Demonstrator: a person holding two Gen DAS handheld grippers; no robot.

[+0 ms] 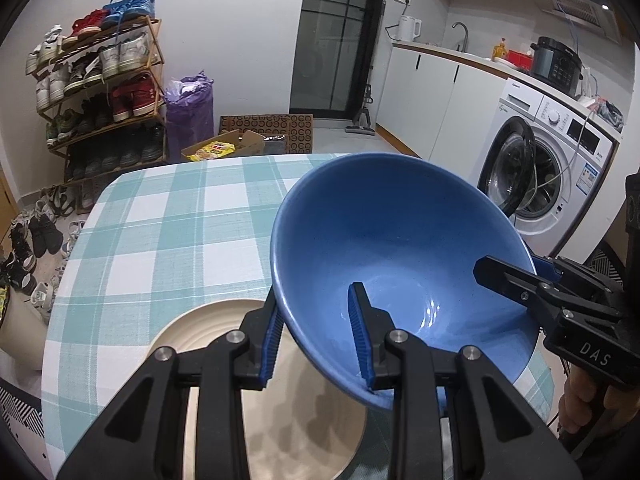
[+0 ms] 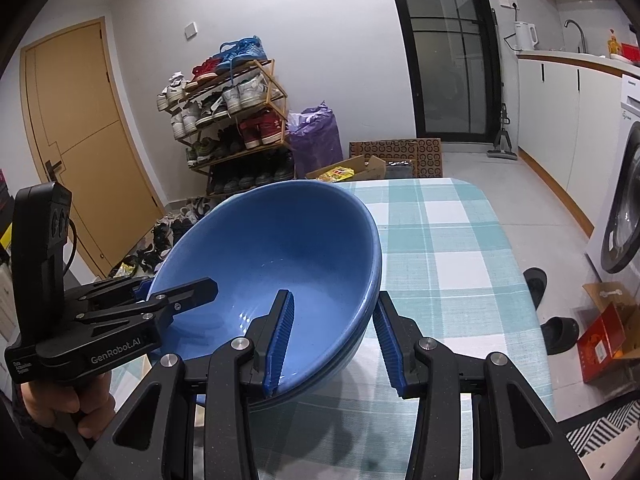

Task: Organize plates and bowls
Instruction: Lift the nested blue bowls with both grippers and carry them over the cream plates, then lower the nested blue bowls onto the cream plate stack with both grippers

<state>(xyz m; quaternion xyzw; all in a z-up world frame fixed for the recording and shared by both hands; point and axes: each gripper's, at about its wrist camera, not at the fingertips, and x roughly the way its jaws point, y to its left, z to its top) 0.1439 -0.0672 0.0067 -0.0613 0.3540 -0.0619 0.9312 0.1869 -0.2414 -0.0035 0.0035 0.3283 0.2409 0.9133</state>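
Note:
A large blue bowl (image 1: 400,248) is held tilted above the checked table by both grippers. My left gripper (image 1: 316,336) straddles its left rim, one finger inside and one outside, but the jaws stand apart. My right gripper (image 2: 334,344) straddles the opposite rim the same way, jaws wide; it also shows in the left wrist view (image 1: 532,292). The blue bowl in the right wrist view (image 2: 272,264) seems to sit in a second blue bowl (image 2: 344,360) beneath it. A cream ribbed plate (image 1: 288,416) lies on the table under the left gripper.
The table has a teal-and-white checked cloth (image 1: 160,224). A washing machine (image 1: 548,176) stands to the right, a shoe rack (image 1: 100,80) and a purple bag (image 1: 190,112) beyond the far edge. Slippers (image 2: 556,332) and a red box (image 2: 604,340) lie on the floor at right.

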